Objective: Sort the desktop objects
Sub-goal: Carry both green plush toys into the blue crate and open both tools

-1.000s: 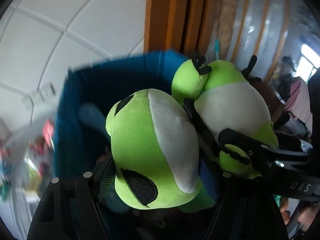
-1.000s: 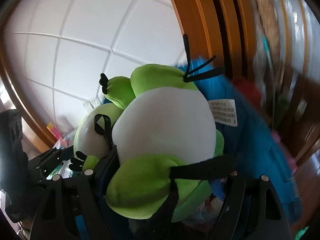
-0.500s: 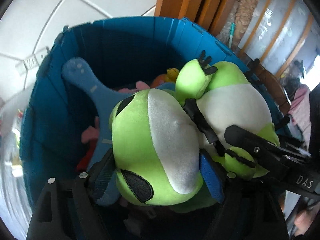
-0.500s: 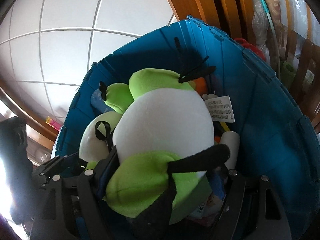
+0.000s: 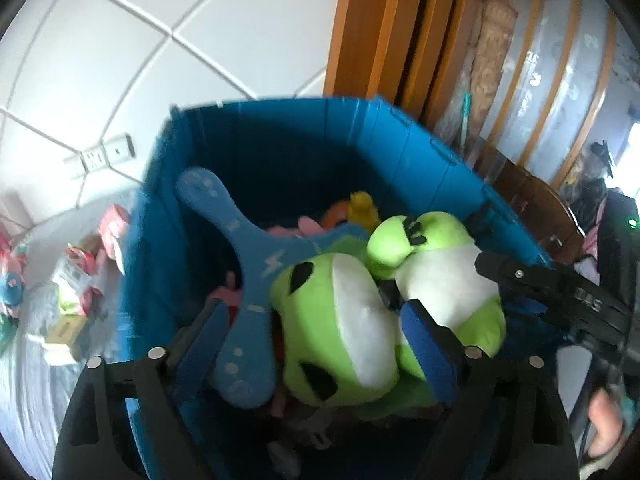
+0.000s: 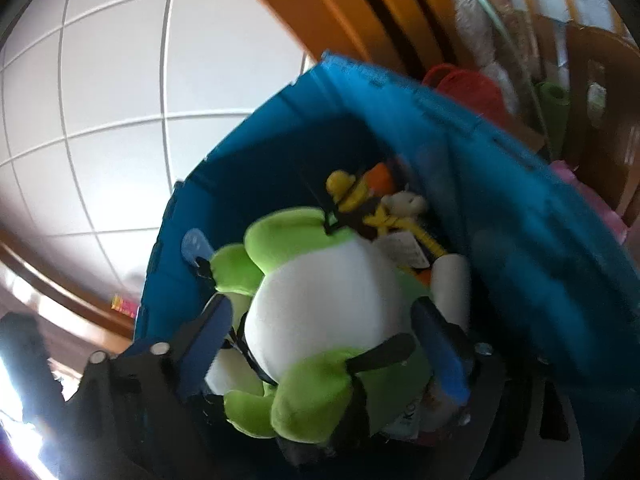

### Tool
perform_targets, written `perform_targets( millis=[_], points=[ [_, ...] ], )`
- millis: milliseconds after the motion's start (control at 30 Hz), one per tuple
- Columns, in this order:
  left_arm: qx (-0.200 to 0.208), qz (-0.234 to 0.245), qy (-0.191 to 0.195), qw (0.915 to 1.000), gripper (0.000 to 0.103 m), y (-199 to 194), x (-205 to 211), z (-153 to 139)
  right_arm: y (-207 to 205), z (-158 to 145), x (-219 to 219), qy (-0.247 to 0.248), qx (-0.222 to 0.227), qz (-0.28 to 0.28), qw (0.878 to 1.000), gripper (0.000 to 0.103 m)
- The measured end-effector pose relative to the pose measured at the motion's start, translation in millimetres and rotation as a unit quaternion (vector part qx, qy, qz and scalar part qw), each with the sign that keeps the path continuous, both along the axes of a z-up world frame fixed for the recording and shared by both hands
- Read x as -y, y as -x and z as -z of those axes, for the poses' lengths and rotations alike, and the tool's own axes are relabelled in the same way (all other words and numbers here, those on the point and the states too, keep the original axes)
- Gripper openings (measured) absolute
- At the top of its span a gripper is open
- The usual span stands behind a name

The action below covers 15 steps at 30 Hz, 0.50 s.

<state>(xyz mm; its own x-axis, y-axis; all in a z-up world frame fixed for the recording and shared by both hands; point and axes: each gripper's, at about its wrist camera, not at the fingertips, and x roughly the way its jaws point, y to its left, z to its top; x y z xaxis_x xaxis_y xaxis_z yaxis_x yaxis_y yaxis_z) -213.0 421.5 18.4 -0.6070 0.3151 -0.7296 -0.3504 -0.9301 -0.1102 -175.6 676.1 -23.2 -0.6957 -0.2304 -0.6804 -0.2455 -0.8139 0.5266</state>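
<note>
A: Left wrist view: the green plush frog (image 5: 340,328) lies in the blue bin (image 5: 280,140), at 6 o'clock from the paddle's (image 5: 240,240) handle. The left claw (image 5: 316,344) gapes wide, gripping nothing.

B: Right wrist view: its white belly faces up. The right claw (image 6: 320,348) is spread too, frog loose between. Judging so: release; lift clear next.

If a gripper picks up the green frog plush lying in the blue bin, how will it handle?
The frog plush looks soft and stuffed, so it would probably squash between the fingers. It likely weighs little for its bulk. Its thin black limbs would probably dangle and might snag toys in the bin.
</note>
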Motion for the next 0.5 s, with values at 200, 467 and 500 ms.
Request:
perform_targets(
  millis=[200, 467, 500],
  points=[
    [-0.040, -0.026, 0.003, 0.9989, 0.089, -26, 29, -11, -17, -15, 13, -0.061, -0.017, 0.009, 0.998, 0.094],
    [-0.065, -0.068, 0.002, 0.9955, 0.090, -52, 84, -12, -49, -25, 56, -0.120, -0.046, 0.010, 0.992, 0.094],
    [-0.067, -0.064, 0.002, 0.9957, 0.090, -55, 89, -12, -51, -26, 64, -0.132, -0.045, 0.011, 0.990, 0.094]
  ],
)
